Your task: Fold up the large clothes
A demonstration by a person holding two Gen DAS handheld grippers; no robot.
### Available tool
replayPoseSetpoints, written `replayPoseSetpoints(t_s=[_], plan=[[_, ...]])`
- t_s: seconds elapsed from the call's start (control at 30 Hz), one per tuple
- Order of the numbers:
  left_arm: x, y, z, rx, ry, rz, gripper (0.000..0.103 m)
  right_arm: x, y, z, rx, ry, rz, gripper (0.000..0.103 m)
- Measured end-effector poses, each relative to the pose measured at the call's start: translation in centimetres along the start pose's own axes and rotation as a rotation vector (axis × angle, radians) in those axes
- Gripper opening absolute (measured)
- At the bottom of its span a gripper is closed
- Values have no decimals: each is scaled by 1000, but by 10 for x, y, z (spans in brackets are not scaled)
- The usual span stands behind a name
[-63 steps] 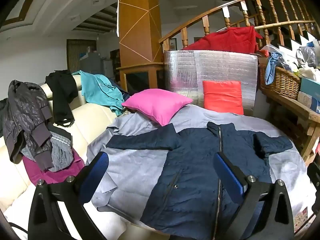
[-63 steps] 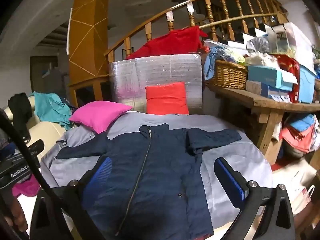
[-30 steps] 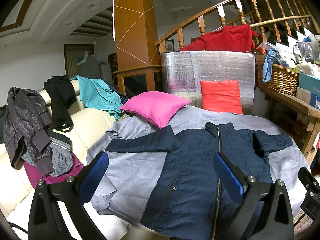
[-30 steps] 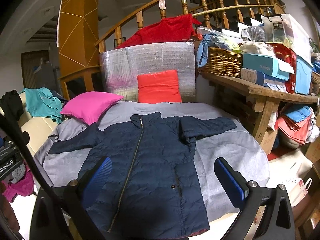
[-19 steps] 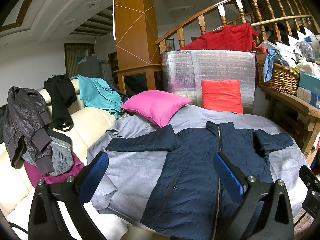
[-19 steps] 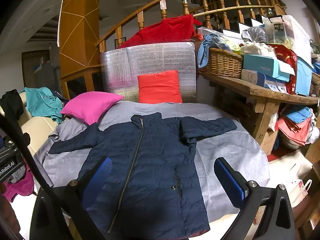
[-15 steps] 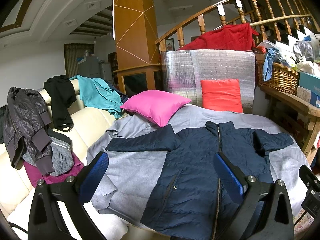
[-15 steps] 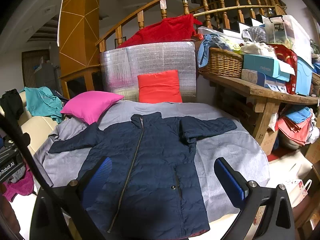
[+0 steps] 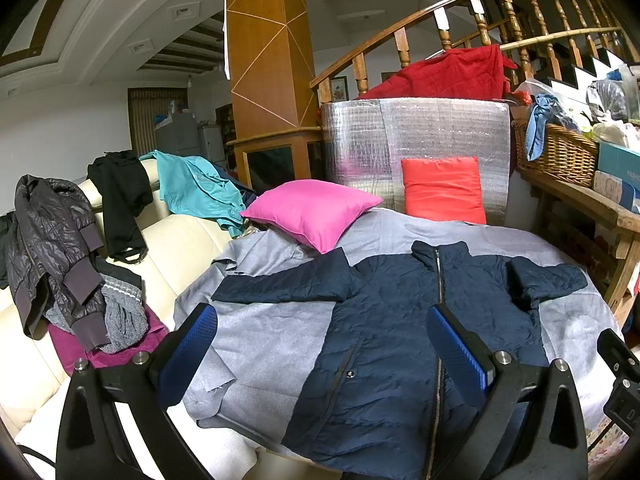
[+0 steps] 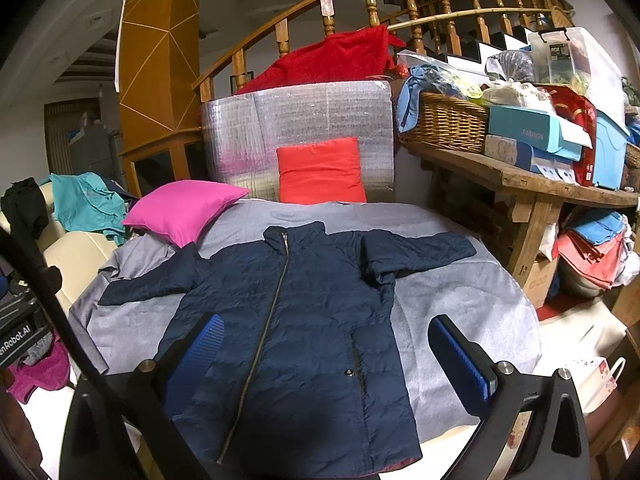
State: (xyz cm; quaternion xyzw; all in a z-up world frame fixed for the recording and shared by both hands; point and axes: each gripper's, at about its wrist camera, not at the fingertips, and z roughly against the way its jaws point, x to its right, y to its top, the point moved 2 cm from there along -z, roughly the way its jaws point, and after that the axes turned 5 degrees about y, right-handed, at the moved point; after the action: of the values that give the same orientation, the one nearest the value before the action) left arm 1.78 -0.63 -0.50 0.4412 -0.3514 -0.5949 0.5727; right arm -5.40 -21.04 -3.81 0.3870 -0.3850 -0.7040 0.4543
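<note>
A: How are the claws?
B: The left claw (image 9: 322,346) and right claw (image 10: 322,346) are both wide apart and empty, above the near hem.
A: And the navy jacket (image 10: 288,312)?
B: It lies flat on the grey cloth (image 10: 460,304), zipped, sleeves spread. I judge no fold is made; all folding is left
</note>
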Motion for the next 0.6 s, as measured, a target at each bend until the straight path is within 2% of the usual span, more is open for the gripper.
replayPoseSetpoints(t_s=[0.6], plan=[[-4, -1, 0, -4, -2, -4, 103, 0, 1, 0, 0, -1, -2, 103]])
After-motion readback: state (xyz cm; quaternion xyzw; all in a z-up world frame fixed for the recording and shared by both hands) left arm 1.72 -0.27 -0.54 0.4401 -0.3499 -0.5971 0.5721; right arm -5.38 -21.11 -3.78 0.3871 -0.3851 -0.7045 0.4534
